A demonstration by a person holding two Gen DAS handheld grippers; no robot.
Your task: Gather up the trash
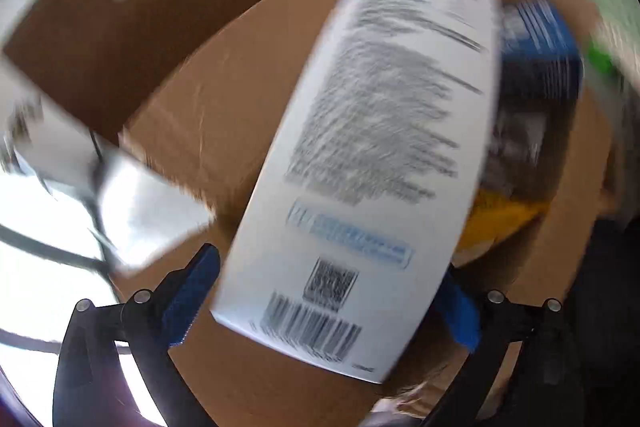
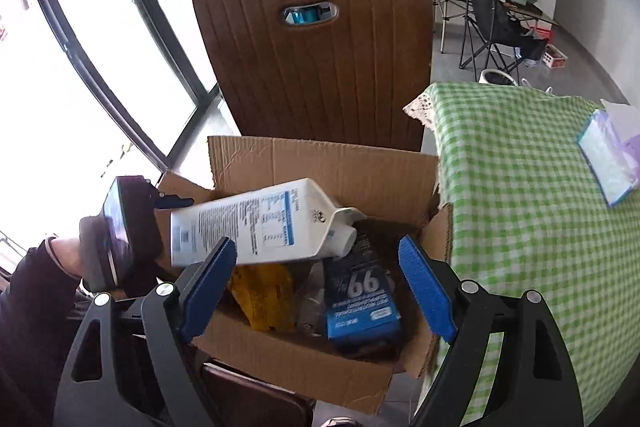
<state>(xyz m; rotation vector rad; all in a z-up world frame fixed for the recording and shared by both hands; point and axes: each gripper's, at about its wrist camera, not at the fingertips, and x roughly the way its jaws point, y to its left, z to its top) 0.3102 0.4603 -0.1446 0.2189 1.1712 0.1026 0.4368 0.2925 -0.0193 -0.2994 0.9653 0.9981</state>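
both grippers' jaws gape wide; white carton (image 2: 256, 223) lies between left pads (image 1: 192, 295).

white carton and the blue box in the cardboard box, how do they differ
The white carton is the longer one and lies tilted across the top of the pile, spout toward the right; the blue box is shorter and sits lower, beneath the carton's spout end. The carton is white with small dark print; the blue box carries large white numerals. Both are in the cardboard box.
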